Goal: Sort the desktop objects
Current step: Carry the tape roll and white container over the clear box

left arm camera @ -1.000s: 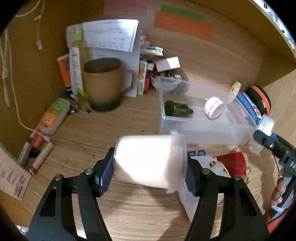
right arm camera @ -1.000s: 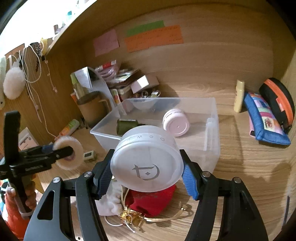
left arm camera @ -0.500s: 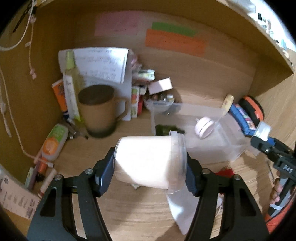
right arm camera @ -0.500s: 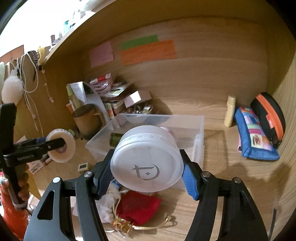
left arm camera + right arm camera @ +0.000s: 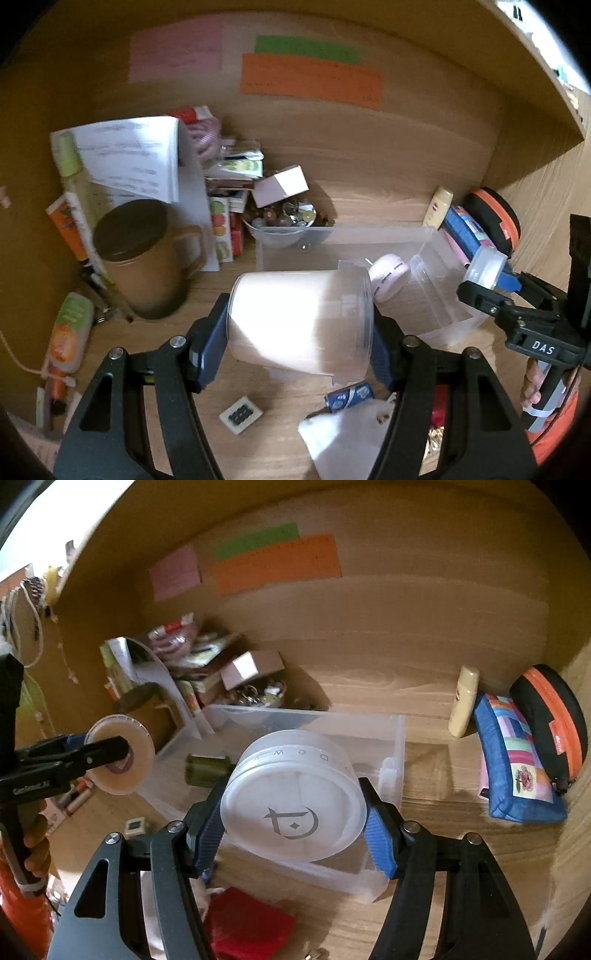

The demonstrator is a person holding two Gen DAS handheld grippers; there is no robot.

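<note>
Left gripper (image 5: pixel 299 325) is clamping a pale pink jar (image 5: pixel 295 321) sideways between its blue pads, jar held in the air above the wooden desk (image 5: pixel 369 192), just near of the clear plastic bin (image 5: pixel 436 295). Right gripper (image 5: pixel 291 812) is squeezing a white round tub (image 5: pixel 295 805) with a grey logo on its lid, lid facing the camera, hovering over the near edge of the same bin (image 5: pixel 391 775). In the left wrist view the right gripper (image 5: pixel 491 280) is showing at right with the tub (image 5: pixel 485 267) seen edge-on; in the right wrist view the left gripper (image 5: pixel 107 753) is showing at left, holding the jar (image 5: pixel 120 755) end-on.

Inside the bin: a small pink round container (image 5: pixel 389 275) sitting near the middle, and a dark green bottle (image 5: pixel 203 770) lying on its side toward the left.

On the desk, left: a brown mug (image 5: pixel 144 258), with papers (image 5: pixel 129 158) leaning behind it. An orange-green tube (image 5: pixel 70 332) is lying at far left. Behind the bin, a bowl of small trinkets (image 5: pixel 288 221) and a little white box (image 5: pixel 280 184). Right of the bin: a cream tube (image 5: pixel 463 701), a blue patchwork pouch (image 5: pixel 513 768) and a black-orange case (image 5: pixel 554 716), side by side against the wall. Near side: a red cloth bag (image 5: pixel 247 926), a white cloth (image 5: pixel 347 439), a small blue packet (image 5: pixel 349 395) and a small square item with dark dots (image 5: pixel 242 413). Pink, green and orange sticky notes (image 5: pixel 277 561) are on the back wall.
</note>
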